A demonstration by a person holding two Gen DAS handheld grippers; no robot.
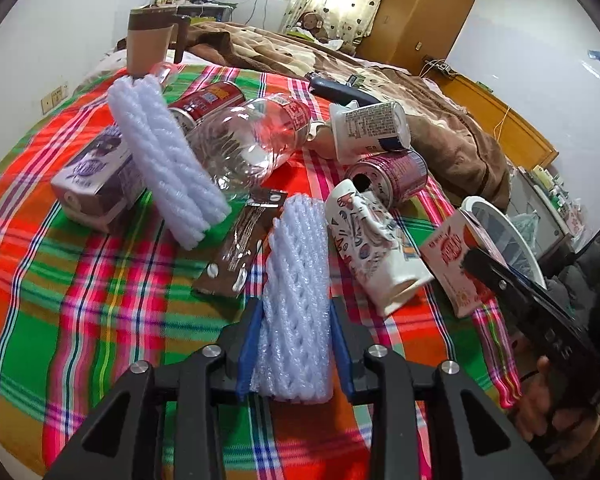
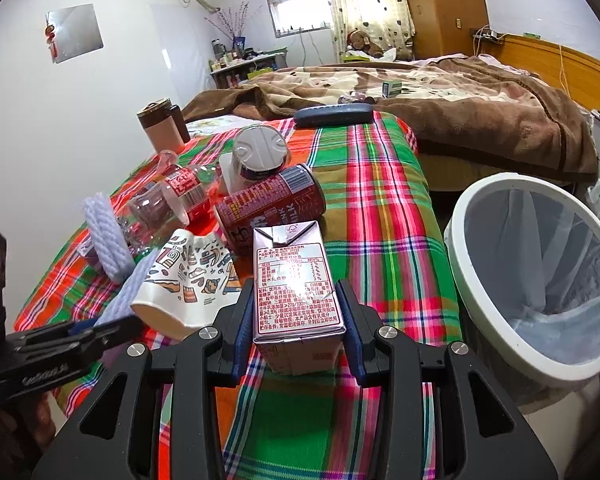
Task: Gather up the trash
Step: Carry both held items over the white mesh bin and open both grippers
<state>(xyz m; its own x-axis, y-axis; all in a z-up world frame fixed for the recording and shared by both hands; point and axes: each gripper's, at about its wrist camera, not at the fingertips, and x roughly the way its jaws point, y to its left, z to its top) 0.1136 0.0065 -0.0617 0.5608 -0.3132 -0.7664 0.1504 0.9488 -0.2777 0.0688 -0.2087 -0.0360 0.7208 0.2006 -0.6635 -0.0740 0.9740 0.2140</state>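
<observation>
In the left wrist view my left gripper [image 1: 294,312] is shut on a white foam net sleeve [image 1: 296,280] that lies on the plaid cloth [image 1: 100,280]. In the right wrist view my right gripper [image 2: 298,294] is shut on a pink milk carton [image 2: 296,288] standing on the cloth. The carton also shows in the left wrist view [image 1: 452,264]. The white bin [image 2: 540,276] with a clear liner stands right of the table. Other trash on the cloth: a printed paper cup [image 1: 376,244], a clear bottle [image 1: 252,144], red cans [image 1: 392,176], a second foam sleeve [image 1: 168,160].
A purple carton [image 1: 96,184], a yoghurt cup [image 1: 368,128] and a brown wrapper [image 1: 240,248] lie on the cloth. A brown mug [image 1: 148,44] stands at the far left corner. A dark case [image 2: 332,116] lies at the far edge. A bed with brown blanket [image 2: 460,96] is behind.
</observation>
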